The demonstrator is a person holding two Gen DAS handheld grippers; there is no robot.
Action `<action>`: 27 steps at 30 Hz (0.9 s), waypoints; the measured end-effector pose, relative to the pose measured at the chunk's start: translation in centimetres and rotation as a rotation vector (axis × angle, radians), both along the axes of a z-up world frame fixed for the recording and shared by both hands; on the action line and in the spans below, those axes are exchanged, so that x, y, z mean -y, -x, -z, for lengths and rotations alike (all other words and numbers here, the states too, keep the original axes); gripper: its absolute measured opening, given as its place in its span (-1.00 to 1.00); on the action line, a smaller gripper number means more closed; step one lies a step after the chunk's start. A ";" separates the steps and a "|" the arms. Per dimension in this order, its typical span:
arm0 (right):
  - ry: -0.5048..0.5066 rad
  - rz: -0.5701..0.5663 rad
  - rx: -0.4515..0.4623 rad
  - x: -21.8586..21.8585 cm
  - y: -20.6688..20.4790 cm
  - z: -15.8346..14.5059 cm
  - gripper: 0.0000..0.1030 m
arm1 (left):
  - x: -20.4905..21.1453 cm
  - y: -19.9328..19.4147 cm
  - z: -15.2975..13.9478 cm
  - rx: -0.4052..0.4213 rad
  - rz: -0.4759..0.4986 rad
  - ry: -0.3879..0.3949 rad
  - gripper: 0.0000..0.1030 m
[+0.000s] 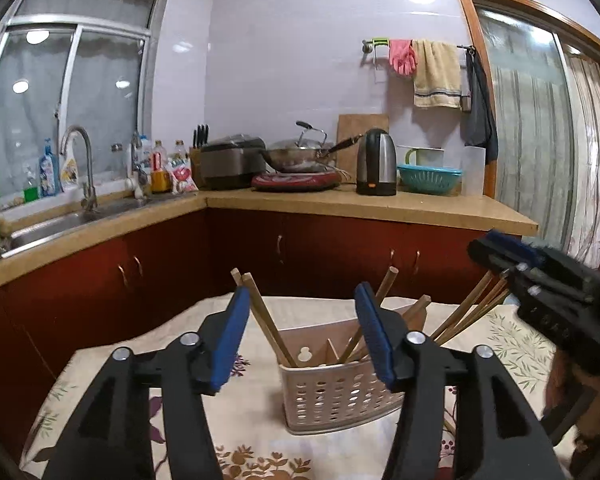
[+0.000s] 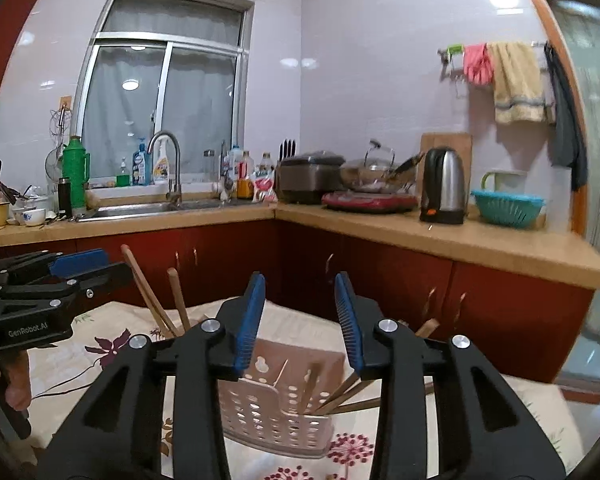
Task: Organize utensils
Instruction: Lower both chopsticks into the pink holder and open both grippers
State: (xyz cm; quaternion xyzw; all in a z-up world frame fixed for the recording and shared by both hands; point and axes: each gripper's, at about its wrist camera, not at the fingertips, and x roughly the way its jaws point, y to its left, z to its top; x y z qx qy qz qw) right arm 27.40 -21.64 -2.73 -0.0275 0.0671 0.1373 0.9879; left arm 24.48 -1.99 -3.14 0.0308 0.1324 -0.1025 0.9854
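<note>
A beige perforated utensil basket (image 1: 332, 396) stands on the floral tablecloth (image 1: 252, 420). Several wooden chopsticks (image 1: 268, 324) lean in its compartments. My left gripper (image 1: 300, 328) is open and empty, just above and in front of the basket. My right gripper shows at the right of the left wrist view (image 1: 512, 256), above more chopsticks (image 1: 472, 312). In the right wrist view the right gripper (image 2: 300, 320) is open and empty over the basket (image 2: 276, 408), with chopsticks (image 2: 340, 392) leaning right. The left gripper (image 2: 80, 264) shows at the left.
Behind the table runs an L-shaped counter (image 1: 340, 204) with red cabinets, a sink (image 1: 72, 216), bottles, a rice cooker (image 1: 232, 160), a wok (image 1: 296, 156), a kettle (image 1: 376, 164) and a teal colander (image 1: 428, 178). A glass door (image 1: 540, 120) is at the right.
</note>
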 end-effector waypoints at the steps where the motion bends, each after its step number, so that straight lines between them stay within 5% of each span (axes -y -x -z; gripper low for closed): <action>1: -0.001 0.003 0.008 0.2 0.7 -0.3 -0.23 | 0.0 0.3 -0.1 0.005 -0.004 -0.003 0.18; 11: 0.001 0.062 -0.021 2.1 8.3 1.1 -0.20 | 0.1 5.8 1.3 -0.022 -0.035 0.010 0.32; 27: -0.004 0.143 -0.240 4.3 16.1 12.3 -0.22 | 1.0 12.7 10.2 -0.182 -0.079 -0.018 0.32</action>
